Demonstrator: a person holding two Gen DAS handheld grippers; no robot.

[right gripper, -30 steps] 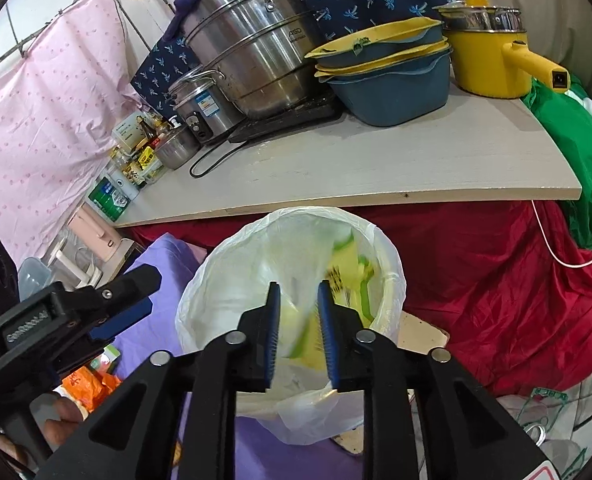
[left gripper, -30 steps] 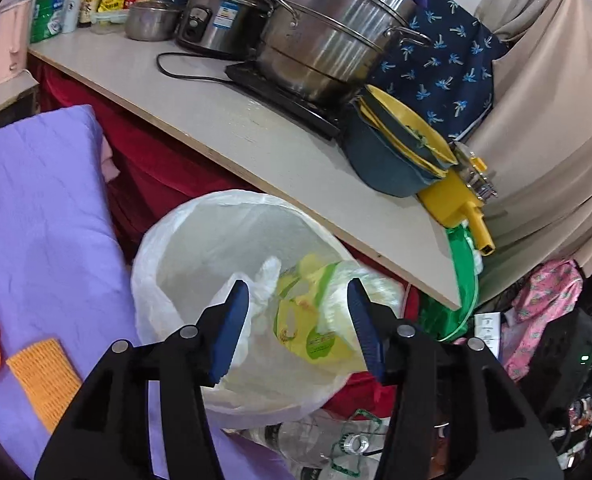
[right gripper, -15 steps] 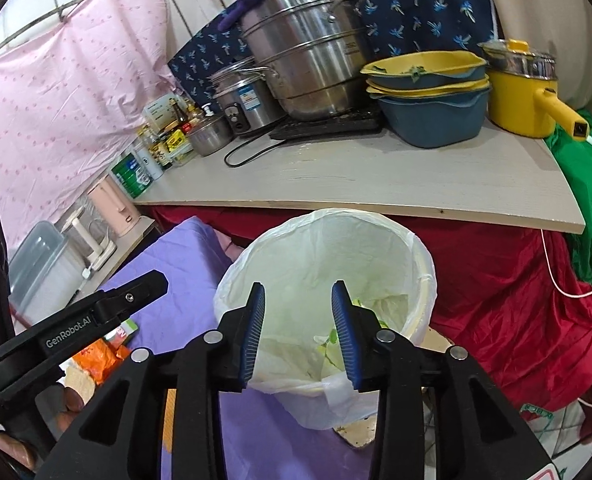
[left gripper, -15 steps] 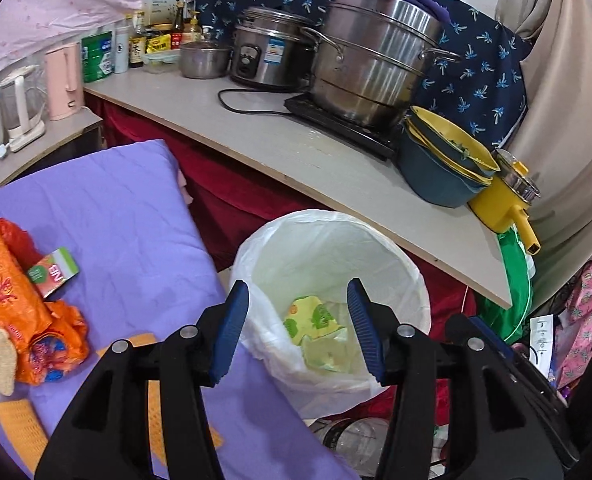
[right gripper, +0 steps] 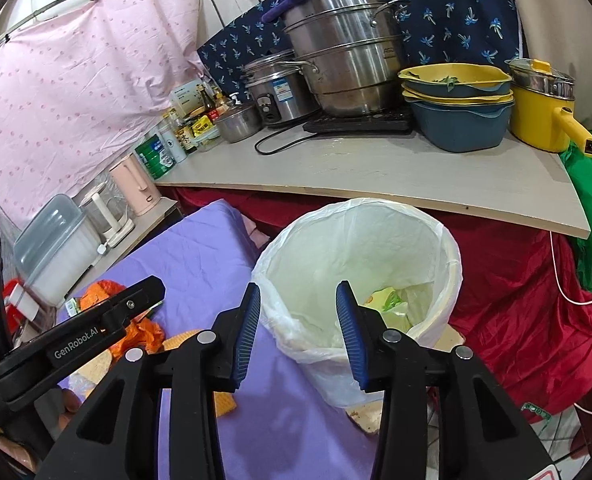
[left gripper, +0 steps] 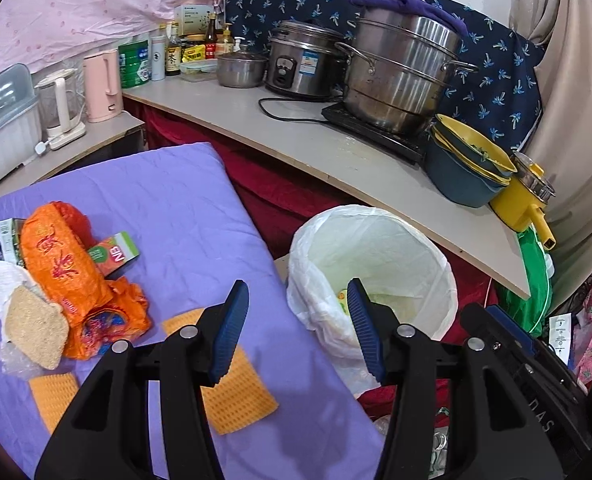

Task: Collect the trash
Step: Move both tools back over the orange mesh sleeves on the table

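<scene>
Both tongs, left tongs [left gripper: 298, 330] and right tongs [right gripper: 298, 334], are spread with nothing between the pads (the right ones are opening), which figures since a yellow-green wrapper [right gripper: 392, 306] already lies in the bin [right gripper: 454, 268]. The bin's thin, crinkly white liner folds over its round rim, so it stays open. Left of the bin, on the purple cloth [left gripper: 175, 216], wait a crumpled orange bag [left gripper: 67, 276], a waffle-textured orange pad [left gripper: 235, 396] and a small carton [left gripper: 113, 254].
</scene>
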